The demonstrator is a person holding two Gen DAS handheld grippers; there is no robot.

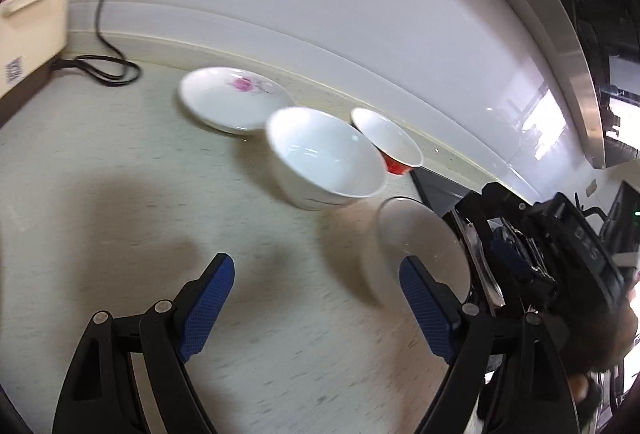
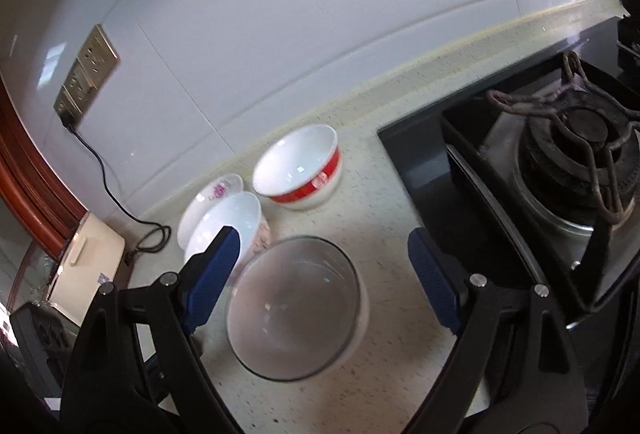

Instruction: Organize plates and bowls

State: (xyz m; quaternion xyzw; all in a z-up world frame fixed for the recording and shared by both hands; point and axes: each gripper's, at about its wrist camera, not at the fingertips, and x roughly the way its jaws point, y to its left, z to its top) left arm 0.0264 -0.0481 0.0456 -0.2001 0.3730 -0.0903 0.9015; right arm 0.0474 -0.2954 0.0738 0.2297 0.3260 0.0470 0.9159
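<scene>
Four dishes sit on the speckled bench [image 2: 384, 194] near the wall: a clear glass bowl [image 2: 296, 310], a white bowl [image 1: 324, 158], a red-banded bowl [image 2: 300, 170] and a small flowered plate [image 1: 236, 98]. All look like hard ceramic or glass, so stiff, glossy, likely slippery and breakable; probably moderate weight, the plate lightest. Best hold is judged to be a pinch across the rim wall, one pad inside and one outside. The plate is shallow, so its raised edge is the only purchase.

Looks: the glass bowl is transparent and empty, blurred in both views. The white bowl is deep with a faint floral print outside. The red-banded bowl is white inside. The plate has a pink flower at one side.

Placement: the plate is farthest from the stove [image 2: 576, 154], the white bowl overlaps its edge in view; touching or not, cannot tell. The red-banded bowl is just beside the white one, toward the wall. The glass bowl is nearest, apart from the rest, close to the stove's edge.

Left tongs [image 1: 316, 306] are spread wide with nothing between the pads, over bare bench. Right tongs [image 2: 320, 274] are spread wide, holding nothing, with the glass bowl lying ahead between the fingers, untouched.
</scene>
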